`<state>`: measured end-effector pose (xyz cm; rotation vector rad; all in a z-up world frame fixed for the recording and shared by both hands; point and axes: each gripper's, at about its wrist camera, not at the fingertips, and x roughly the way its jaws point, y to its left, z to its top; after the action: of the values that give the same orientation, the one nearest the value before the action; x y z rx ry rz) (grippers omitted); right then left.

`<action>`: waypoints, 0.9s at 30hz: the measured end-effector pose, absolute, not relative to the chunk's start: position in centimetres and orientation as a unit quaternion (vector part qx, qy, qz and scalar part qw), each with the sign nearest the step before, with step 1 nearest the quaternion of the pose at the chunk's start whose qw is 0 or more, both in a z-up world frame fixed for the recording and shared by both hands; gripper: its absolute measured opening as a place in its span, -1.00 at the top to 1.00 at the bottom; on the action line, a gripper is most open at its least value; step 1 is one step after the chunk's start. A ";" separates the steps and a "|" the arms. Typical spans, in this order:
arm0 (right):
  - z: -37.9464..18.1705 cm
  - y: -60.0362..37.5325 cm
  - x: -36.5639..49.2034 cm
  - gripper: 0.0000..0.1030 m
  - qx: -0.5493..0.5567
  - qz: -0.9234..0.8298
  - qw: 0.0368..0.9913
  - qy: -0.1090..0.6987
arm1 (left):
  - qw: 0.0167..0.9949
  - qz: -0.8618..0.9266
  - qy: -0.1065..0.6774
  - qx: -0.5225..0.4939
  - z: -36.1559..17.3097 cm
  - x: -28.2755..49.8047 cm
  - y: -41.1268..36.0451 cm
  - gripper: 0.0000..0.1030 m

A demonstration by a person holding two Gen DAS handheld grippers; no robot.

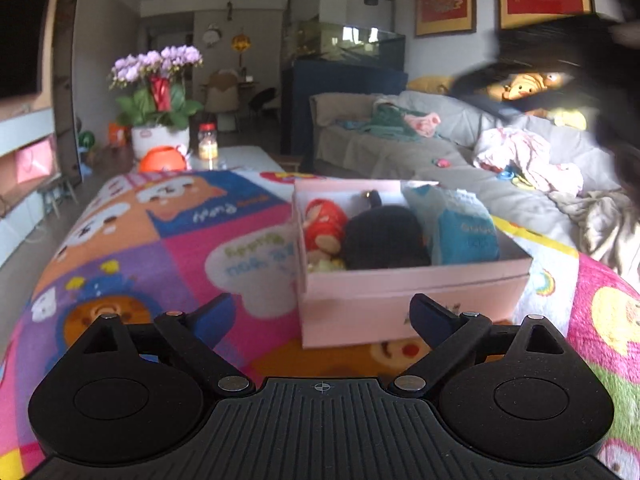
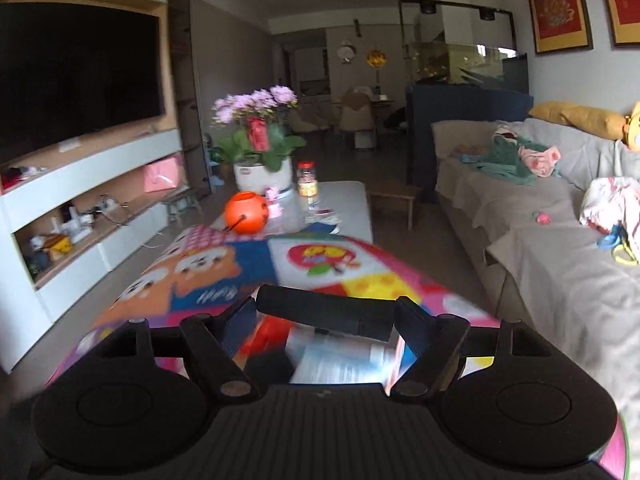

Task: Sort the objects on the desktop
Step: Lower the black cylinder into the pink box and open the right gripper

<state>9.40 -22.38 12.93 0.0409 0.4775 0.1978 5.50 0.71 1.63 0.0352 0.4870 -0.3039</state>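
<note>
A pink box point(image 1: 412, 292) stands on a colourful cartoon blanket point(image 1: 168, 248). Inside it lie a red plush toy point(image 1: 324, 226), a black round object point(image 1: 382, 240) and a blue and white packet point(image 1: 464, 228). My left gripper point(image 1: 322, 312) is open and empty, just in front of the box's near wall. In the right wrist view, my right gripper point(image 2: 324, 320) is shut on a black cylinder point(image 2: 324, 312), held crosswise between the fingers above the blanket point(image 2: 224, 276). Blurred red, white and blue things show below it.
A low white table point(image 2: 344, 208) beyond the blanket holds an orange pumpkin bucket point(image 2: 245, 213), a potted orchid point(image 2: 260, 148) and a jar point(image 2: 307, 184). A grey sofa point(image 2: 532, 248) with clothes runs along the right. A TV unit point(image 2: 80, 184) is on the left.
</note>
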 end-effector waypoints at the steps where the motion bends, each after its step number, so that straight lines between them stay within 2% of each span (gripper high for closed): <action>1: 12.9 -22.1 11.1 -0.66 0.023 0.092 0.965 0.245 | 0.959 -0.149 0.241 0.015 1.5 5.4 1.0 -0.93; 3: 12.2 -21.9 13.3 -0.64 0.035 0.079 0.962 0.259 | 0.959 -0.149 0.241 0.008 1.4 5.3 2.0 -0.94; 7: 9.2 -21.0 14.3 0.01 0.029 0.092 0.947 0.307 | 0.954 -0.160 0.252 -0.012 1.3 5.9 2.8 -0.94; 10: 6.5 -20.2 14.5 0.19 -0.014 0.081 0.934 0.348 | 0.952 -0.169 0.255 -0.011 1.2 6.3 2.4 -0.94; 17: 4.0 -18.7 15.3 0.15 -0.042 0.072 0.928 0.364 | 0.949 -0.186 0.255 -0.017 1.3 6.6 1.4 -0.95; 23: 2.4 -19.7 16.7 0.17 0.044 0.100 0.913 0.394 | 0.949 -0.186 0.253 -0.006 1.5 6.4 0.9 -0.96; 27: 2.5 -20.1 14.7 0.16 0.017 0.110 0.917 0.384 | 0.949 -0.180 0.258 -0.005 1.3 7.0 0.7 -0.96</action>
<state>14.72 -20.11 2.50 0.0346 0.7904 0.2254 6.97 0.72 1.31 -0.0108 0.5246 -0.3660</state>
